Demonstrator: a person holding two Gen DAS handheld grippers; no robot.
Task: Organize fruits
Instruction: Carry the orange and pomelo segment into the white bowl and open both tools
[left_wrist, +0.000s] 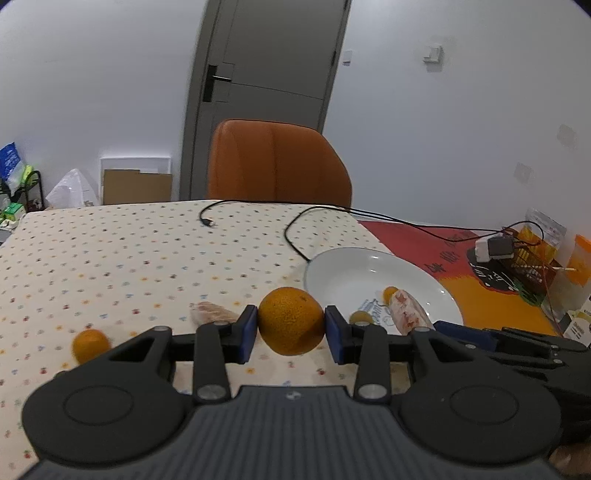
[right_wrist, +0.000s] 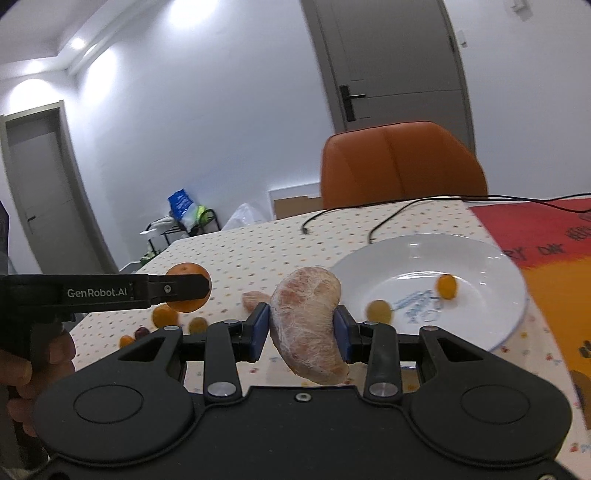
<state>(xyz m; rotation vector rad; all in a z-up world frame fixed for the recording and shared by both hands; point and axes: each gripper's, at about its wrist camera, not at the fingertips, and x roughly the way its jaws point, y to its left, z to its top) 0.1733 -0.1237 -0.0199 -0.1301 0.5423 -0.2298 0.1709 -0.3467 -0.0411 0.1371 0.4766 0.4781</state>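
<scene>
Above tablecloth (right_wrist: 258, 251), pomelo segment (right_wrist: 308, 325) hangs upright, lengthwise vertical.

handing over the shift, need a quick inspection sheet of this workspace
surface: dotted cloth, red mat at right
job's things: plate holding two small fruits; orange; pomelo piece; loose fruits on cloth
clutter: boxes beyond plate
grippers: left hand-held gripper shut on orange; right hand-held gripper shut on pomelo piece
cables: black cables across cloth
surroundings: chair, door
</scene>
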